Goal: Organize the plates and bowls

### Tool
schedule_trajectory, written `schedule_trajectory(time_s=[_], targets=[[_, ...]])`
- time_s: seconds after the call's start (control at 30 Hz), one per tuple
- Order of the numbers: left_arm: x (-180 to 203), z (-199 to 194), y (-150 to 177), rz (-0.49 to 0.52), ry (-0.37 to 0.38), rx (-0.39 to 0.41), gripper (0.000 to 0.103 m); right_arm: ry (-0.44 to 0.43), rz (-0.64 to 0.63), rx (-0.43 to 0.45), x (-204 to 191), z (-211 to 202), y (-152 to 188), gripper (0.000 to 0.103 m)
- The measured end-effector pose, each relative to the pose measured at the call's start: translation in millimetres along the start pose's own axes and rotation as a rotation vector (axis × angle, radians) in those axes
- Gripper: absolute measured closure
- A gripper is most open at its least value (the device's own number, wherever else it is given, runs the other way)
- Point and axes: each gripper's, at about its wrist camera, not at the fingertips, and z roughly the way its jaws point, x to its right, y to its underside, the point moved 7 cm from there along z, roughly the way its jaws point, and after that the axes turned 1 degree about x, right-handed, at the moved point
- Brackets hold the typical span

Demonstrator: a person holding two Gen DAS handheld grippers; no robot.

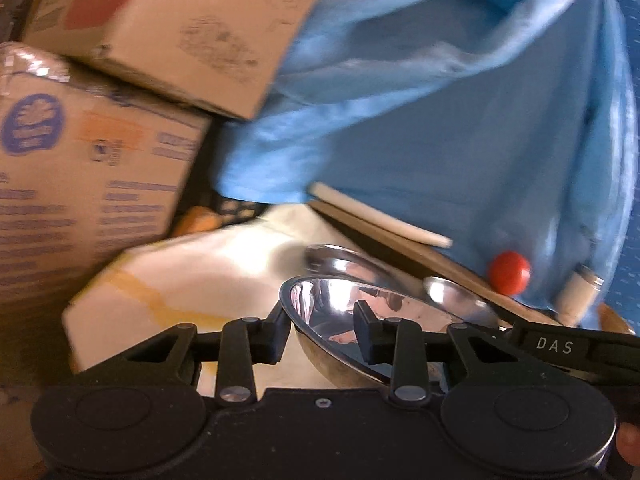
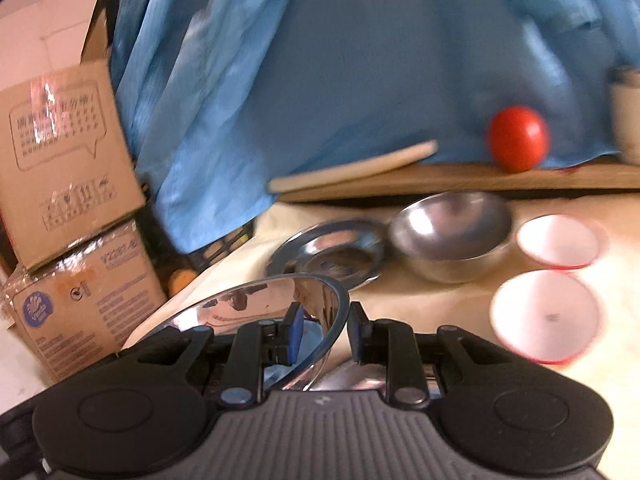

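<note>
Left wrist view: left gripper (image 1: 322,330) pinches rim of steel bowl (image 1: 384,320), tilted, above cream tabletop (image 1: 224,264). Right wrist view: right gripper (image 2: 322,330) narrow, clamped on the opposite rim. Behind: steel plate (image 2: 328,250), 2nd steel bowl (image 2: 450,236), two white bowls (image 2: 546,318), tomato (image 2: 518,138).

Cream-covered table (image 2: 440,308), steel plate (image 2: 328,254), steel bowl (image 2: 450,228), two white bowls (image 2: 558,240).

Your right gripper (image 2: 320,330) pinches the rim of a steel bowl (image 2: 256,300), one pad inside, one outside. Ahead on the cloth (image 2: 440,308) sit a steel plate (image 2: 328,252), another steel bowl (image 2: 450,236) and two white bowls (image 2: 558,242).
</note>
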Motion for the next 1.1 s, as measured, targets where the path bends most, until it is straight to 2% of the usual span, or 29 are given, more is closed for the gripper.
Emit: schedule_trajectory(time_s=[0.2,0.33,0.6,0.9,1.1], targets=[[39,0,23,0.065,0.082,-0.049,0.068,0.114,0.000,0.064,33,-43,10,0.076],[56,-1,39,0.107,0.104,-0.075,0.068,0.167,0.001,0.077,48,-58,19,0.076],[79,-4,59,0.261,0.036,-0.022,0.068,0.215,0.007,0.061,63,-62,45,0.076],[80,5,77,0.309,0.023,-0.077,0.068,0.260,-0.025,0.071,68,-68,56,0.076],[81,6,79,0.338,0.010,-0.073,0.064,0.269,-0.041,0.069,68,-67,61,0.076]])
